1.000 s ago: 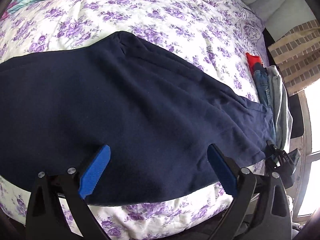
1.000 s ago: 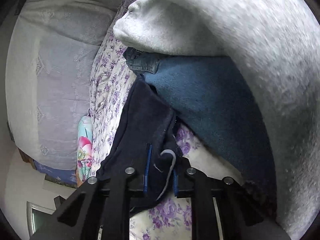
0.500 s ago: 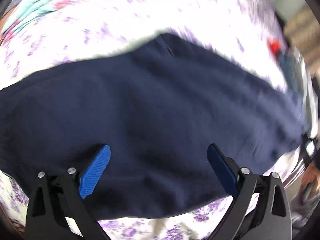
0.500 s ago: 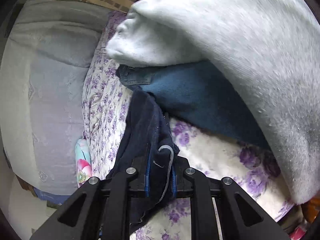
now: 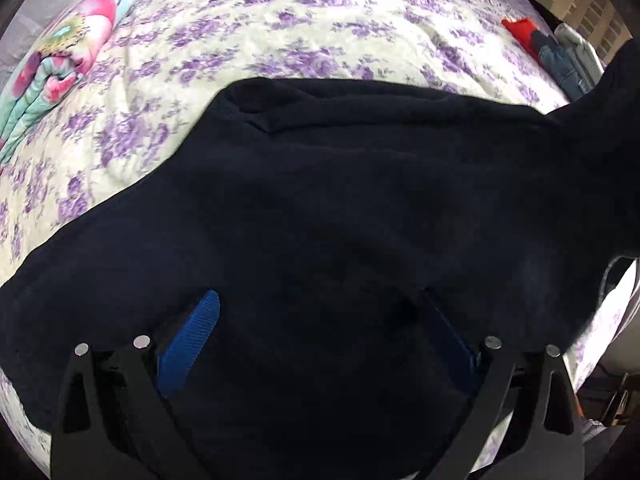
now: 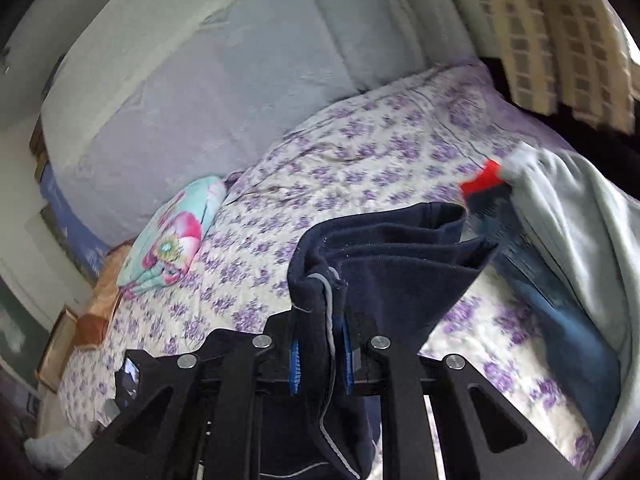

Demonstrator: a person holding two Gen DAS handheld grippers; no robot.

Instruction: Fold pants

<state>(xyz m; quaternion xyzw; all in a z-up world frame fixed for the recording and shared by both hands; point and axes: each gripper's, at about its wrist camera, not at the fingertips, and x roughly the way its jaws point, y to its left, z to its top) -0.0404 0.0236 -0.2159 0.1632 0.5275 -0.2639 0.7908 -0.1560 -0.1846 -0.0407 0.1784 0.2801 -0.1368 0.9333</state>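
Our right gripper (image 6: 320,356) pinches the navy pants (image 5: 340,220) end; their length runs toward our left gripper (image 5: 320,336), wide open above them.

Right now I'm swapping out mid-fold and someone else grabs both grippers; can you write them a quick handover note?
Right gripper: shut on one end of the navy pants, lifted off the bed.
Left gripper: open, fingers spread over the pants, gripping nothing.
Pants: mostly flat across the floral bed; folded clothes are stacked at the right.
Done: one end picked up.
Left: probably carry that end over, lay it down, smooth and finish folding.
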